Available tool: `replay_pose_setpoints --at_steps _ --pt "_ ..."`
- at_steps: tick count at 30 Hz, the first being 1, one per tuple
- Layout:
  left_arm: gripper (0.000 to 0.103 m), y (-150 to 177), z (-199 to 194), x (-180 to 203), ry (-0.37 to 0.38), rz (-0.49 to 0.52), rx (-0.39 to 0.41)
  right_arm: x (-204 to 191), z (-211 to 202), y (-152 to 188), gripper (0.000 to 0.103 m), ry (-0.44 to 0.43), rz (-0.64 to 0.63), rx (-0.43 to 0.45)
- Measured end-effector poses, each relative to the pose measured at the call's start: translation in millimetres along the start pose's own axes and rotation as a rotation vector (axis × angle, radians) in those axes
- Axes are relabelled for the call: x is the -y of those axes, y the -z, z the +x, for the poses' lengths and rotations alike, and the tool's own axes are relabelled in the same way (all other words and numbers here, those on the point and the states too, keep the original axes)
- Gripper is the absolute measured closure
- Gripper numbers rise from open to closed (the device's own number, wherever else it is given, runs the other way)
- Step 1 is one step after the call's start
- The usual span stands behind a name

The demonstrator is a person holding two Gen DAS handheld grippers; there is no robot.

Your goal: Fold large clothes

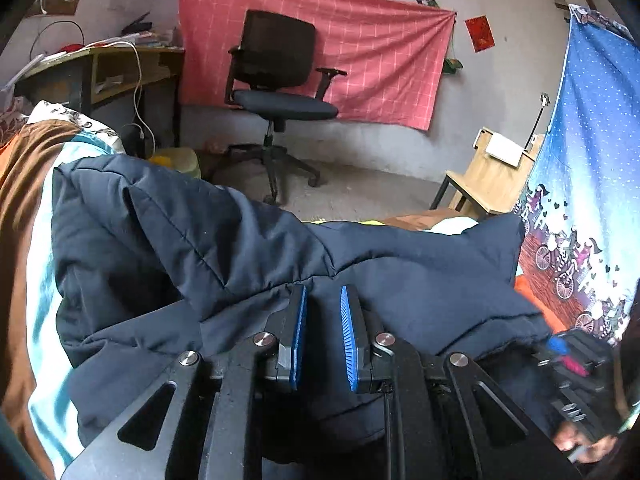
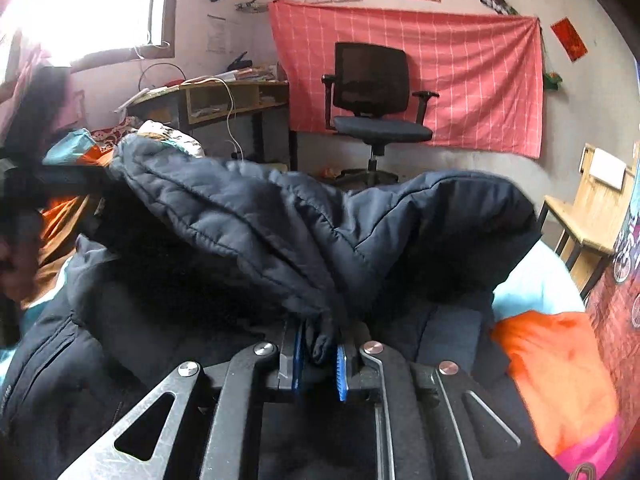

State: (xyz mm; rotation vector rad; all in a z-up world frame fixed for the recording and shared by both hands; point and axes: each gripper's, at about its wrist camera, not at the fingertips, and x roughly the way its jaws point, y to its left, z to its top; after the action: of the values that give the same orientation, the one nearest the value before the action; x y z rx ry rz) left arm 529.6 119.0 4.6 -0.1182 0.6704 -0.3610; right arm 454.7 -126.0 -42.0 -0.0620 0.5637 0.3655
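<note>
My right gripper [image 2: 320,350] has its jaws clamped on a bunched edge of the navy padded jacket [image 2: 280,216], lifting it off the bed [image 2: 536,284] to carry a fold over. My left gripper [image 1: 323,312] rests on the jacket, jaws apart, gripping nothing.

right tongs [image 2: 319,350] pinch a fold of the navy padded jacket [image 2: 248,216]
</note>
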Motion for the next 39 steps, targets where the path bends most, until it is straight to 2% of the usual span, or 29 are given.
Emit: replay_pose_setpoints --at_steps 4,9,12,14,18,19,20,21,22,23,24,26,28,29,32,36,39 --pt "0.089 7.6 0.5 0.6 0.004 0.036 0.008 9.6 -21.8 -2.0 0.086 -0.017 0.008 0.043" --pt "0.089 15.1 4.6 2.8 -0.004 0.067 0.015 30.5 -35.6 -27.5 0.068 -0.003 0.097 0.122" --pt "0.089 17.9 8.8 2.0 0.003 0.060 0.011 34.1 -23.7 -62.7 0.066 -0.038 0.104 0.170" --pt "0.089 17.6 8.9 2.1 0.004 0.062 0.010 40.0 -13.6 -85.3 0.054 -0.083 0.144 0.184" --pt "0.089 17.7 11.2 -0.4 0.011 0.061 0.020 44.1 29.6 -109.4 0.054 -0.046 0.150 0.144" --pt "0.089 18.8 12.6 -1.4 0.015 0.061 0.021 45.2 46.6 -110.2 0.054 -0.001 0.143 0.106" --pt "0.089 20.3 14.1 -2.4 0.019 0.061 0.021 48.8 62.1 -107.5 0.060 0.045 0.147 0.070" --pt "0.089 21.8 16.8 -3.3 0.021 0.063 0.018 53.0 72.7 -104.3 0.068 0.084 0.159 0.043" --pt "0.089 23.2 19.6 -3.4 0.024 0.066 0.014 59.2 82.6 -98.4 0.080 0.125 0.178 0.013" --pt "0.089 24.8 22.8 -3.8 0.028 0.068 0.012 65.5 90.0 -91.5 0.085 0.150 0.201 -0.015" --pt "0.089 25.2 25.0 -1.9 0.030 0.071 0.014 75.3 99.2 -80.4 0.086 0.166 0.240 -0.054" --pt "0.089 26.7 31.7 0.5 0.028 0.081 0.020 88.2 116.0 -57.1 0.095 0.164 0.294 -0.134" --pt "0.089 28.3 38.8 1.6 0.026 0.083 0.024 100.0 128.1 -37.8 0.102 0.124 0.368 -0.168" --pt "0.089 29.2 42.6 1.8 0.024 0.076 0.026 112.1 135.3 -27.4 0.103 0.087 0.443 -0.182" --pt "0.089 33.0 47.4 1.4 -0.003 0.071 0.028 131.0 151.9 -8.0 0.103 -0.001 0.557 -0.214" --pt "0.089 27.5 26.5 -5.0 0.021 0.050 0.060 128.8 141.1 -20.4 0.103 0.012 0.513 -0.211" --pt "0.089 9.6 -2.1 -13.4 -0.003 0.026 0.173 125.1 116.1 -37.1 0.103 0.025 0.461 -0.141"
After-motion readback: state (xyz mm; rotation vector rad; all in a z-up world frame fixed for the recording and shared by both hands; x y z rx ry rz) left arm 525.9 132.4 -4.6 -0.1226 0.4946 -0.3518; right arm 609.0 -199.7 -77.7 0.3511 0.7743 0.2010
